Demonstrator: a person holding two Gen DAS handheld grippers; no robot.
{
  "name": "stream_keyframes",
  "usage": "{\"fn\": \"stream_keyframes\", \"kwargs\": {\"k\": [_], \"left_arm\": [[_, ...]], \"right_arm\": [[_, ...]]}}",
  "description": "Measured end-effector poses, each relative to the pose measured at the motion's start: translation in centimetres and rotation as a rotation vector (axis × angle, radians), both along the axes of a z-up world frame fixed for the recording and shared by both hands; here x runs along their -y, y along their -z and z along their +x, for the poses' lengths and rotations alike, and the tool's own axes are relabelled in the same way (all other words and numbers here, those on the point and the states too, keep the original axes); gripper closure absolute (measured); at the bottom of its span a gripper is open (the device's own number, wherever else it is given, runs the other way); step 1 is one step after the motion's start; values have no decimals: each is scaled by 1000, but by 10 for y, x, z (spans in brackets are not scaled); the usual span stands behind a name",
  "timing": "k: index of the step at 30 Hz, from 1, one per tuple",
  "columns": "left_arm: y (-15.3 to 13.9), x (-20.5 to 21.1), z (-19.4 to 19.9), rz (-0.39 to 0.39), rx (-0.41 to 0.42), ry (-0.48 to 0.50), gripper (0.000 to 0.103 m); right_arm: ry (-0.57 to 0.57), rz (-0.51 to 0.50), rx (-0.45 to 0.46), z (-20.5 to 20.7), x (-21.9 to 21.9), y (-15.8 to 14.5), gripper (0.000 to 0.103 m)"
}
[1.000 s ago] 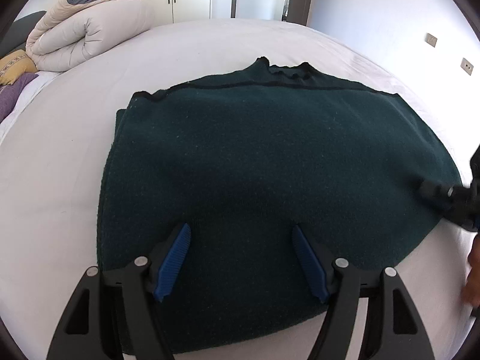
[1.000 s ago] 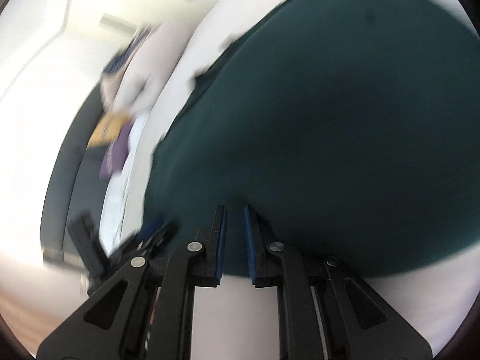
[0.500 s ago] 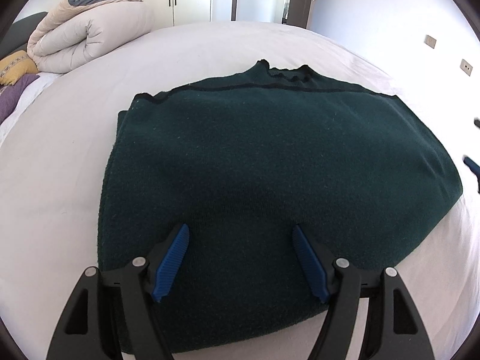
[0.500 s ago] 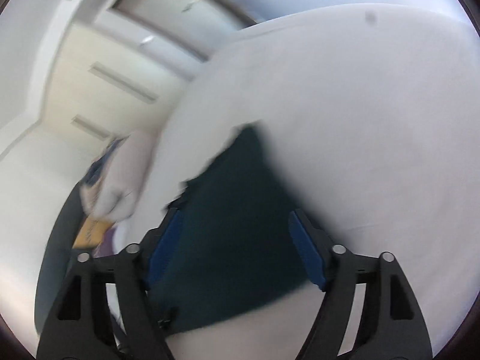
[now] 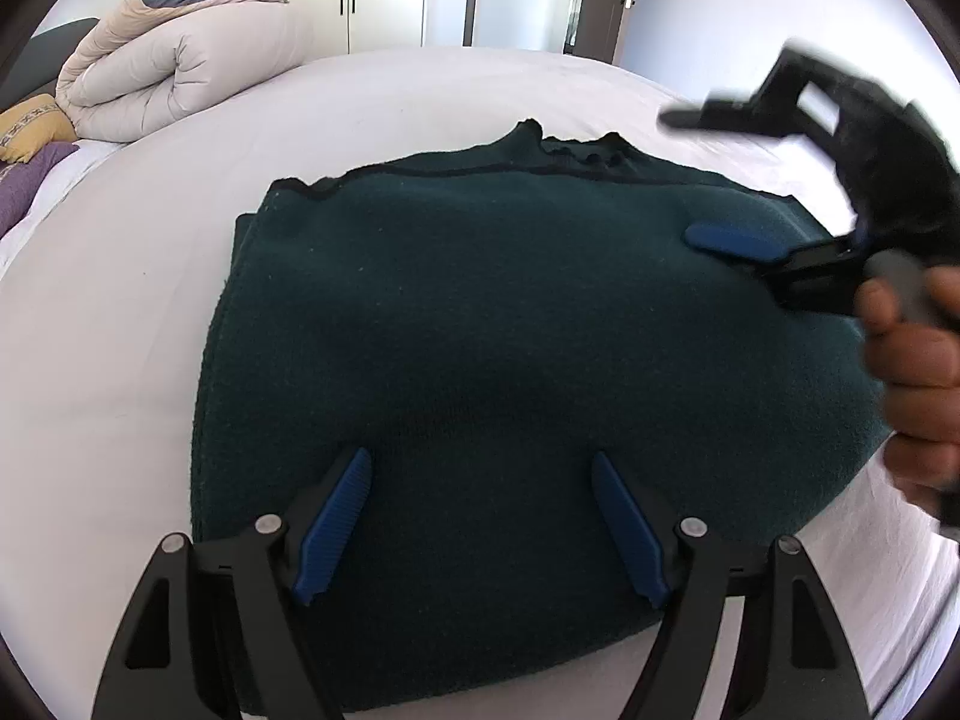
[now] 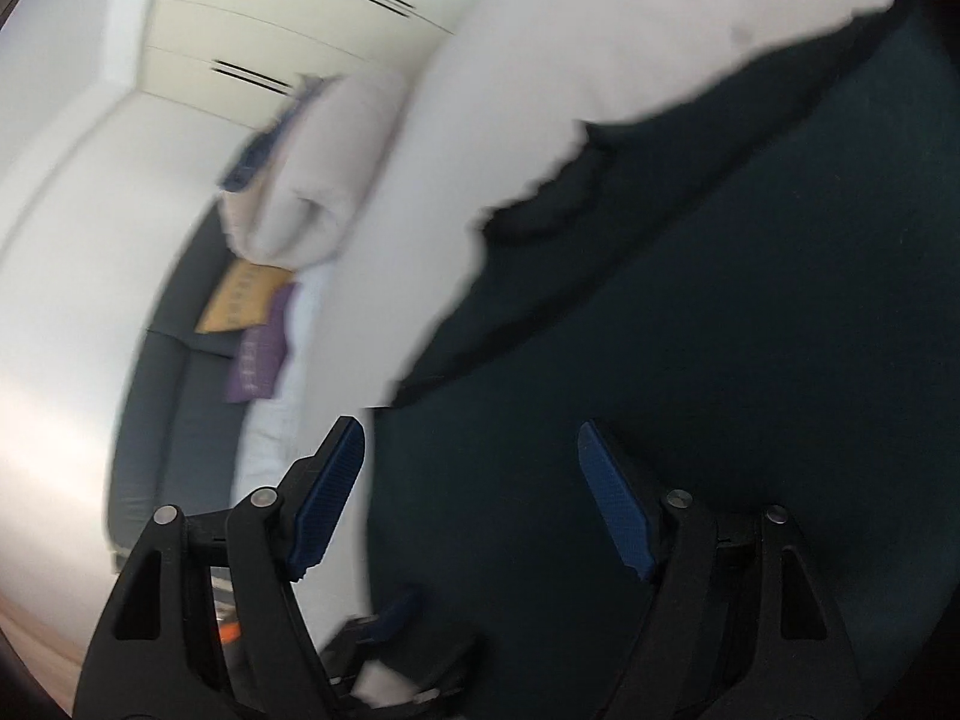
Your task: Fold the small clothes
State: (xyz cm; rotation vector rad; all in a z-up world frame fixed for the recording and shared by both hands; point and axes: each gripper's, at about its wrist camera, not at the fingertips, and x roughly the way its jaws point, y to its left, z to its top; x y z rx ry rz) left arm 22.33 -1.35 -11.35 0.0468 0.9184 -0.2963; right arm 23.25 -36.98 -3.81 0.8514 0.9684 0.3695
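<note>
The dark green sweater [image 5: 510,354] lay flat on the white bed [image 5: 120,324], already doubled over, its collar at twelve o'clock. The left gripper [image 5: 480,525] hung wide and empty over the six o'clock hem, probably ready to steady it. The right gripper [image 5: 708,180], at two o'clock, also gaped empty; blur hid whether it touched the cloth.

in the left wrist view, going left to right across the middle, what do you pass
purple cushion → yellow cushion → rolled duvet → dark green garment on the bed → right gripper, open → the hand holding it
</note>
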Motion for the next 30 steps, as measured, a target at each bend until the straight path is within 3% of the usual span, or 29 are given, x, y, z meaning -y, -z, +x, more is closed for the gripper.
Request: {"fn": "stream_keyframes", "kwargs": {"k": [2,7,10,11,12,14,16,19,21,23,25,30], "left_arm": [[0,-1,0,-6,2,0,25],[-2,-10,0,-70,1,3,26],[-10,-32,-2,-210,-11,-13,25],[-15,-47,-5,-268,-20,-55,25],[-19,-58,-8,-299,-20,-91,25],[-29,-86,-16,-381,-3,-167,16],[-35,-114,-19,-448,0,-244,7],[-26,-143,-12,-560,-86,-308,6],[-13,-154,-1,-665,-169,-317,8],[0,-157,12,-738,-236,-310,19],[11,-160,25,-768,-285,-325,25],[16,-152,50,-770,-370,-310,25]], "right_arm": [[9,29,5,5,17,13,54],[153,97,46,-2,93,14,60],[312,67,33,-18,140,10,55],[377,37,30,-29,155,4,49],[408,19,34,-36,165,-4,37],[455,-26,61,-56,178,-16,26],[435,-51,85,-69,181,-24,26],[357,-27,88,-78,171,-29,26],[288,-28,98,-93,171,-43,26],[206,-33,103,-93,156,-49,26],[134,-33,105,-86,132,-53,26],[15,-10,90,-90,104,-67,26]]}}
